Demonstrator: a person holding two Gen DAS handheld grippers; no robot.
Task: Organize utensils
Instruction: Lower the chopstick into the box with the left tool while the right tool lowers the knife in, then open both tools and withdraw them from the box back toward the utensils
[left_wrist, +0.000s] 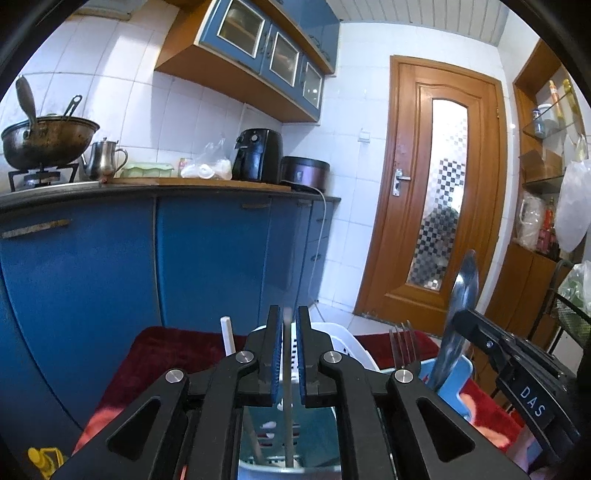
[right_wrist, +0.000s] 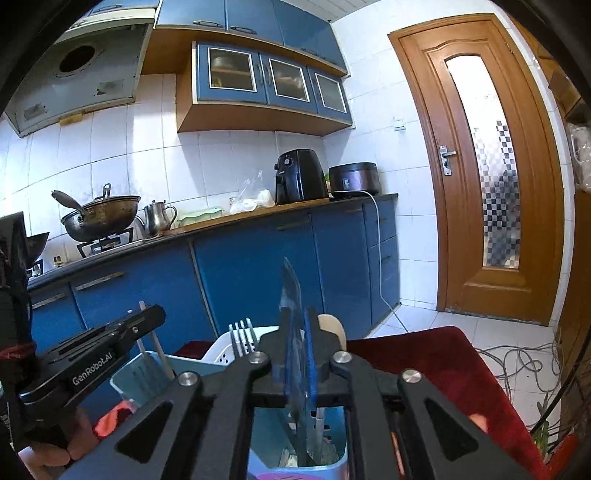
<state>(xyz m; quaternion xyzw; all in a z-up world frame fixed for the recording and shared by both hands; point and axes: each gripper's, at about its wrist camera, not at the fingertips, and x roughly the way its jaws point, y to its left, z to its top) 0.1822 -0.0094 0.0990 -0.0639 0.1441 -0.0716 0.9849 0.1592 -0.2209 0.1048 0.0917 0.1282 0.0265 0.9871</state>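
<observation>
My left gripper (left_wrist: 289, 332) is shut on a thin grey chopstick (left_wrist: 287, 417) that stands upright in a blue holder (left_wrist: 258, 469) below it. A white chopstick (left_wrist: 229, 336) stands beside it. My right gripper (right_wrist: 297, 328) is shut on a steel spoon (right_wrist: 290, 291) whose bowl points up; the spoon also shows in the left wrist view (left_wrist: 463, 291) over a light-blue holder (left_wrist: 456, 376). A fork (left_wrist: 402, 341) stands tines up between the holders; it also shows in the right wrist view (right_wrist: 242, 338). The left gripper body (right_wrist: 110, 343) is at the left.
A white slotted basket (right_wrist: 225, 350) and a wooden spoon end (right_wrist: 332, 325) stand behind the holders. All rest on a red cloth (right_wrist: 443, 362). Blue cabinets (left_wrist: 207, 254), a wooden door (left_wrist: 439, 192) and floor cables (right_wrist: 524, 365) lie beyond.
</observation>
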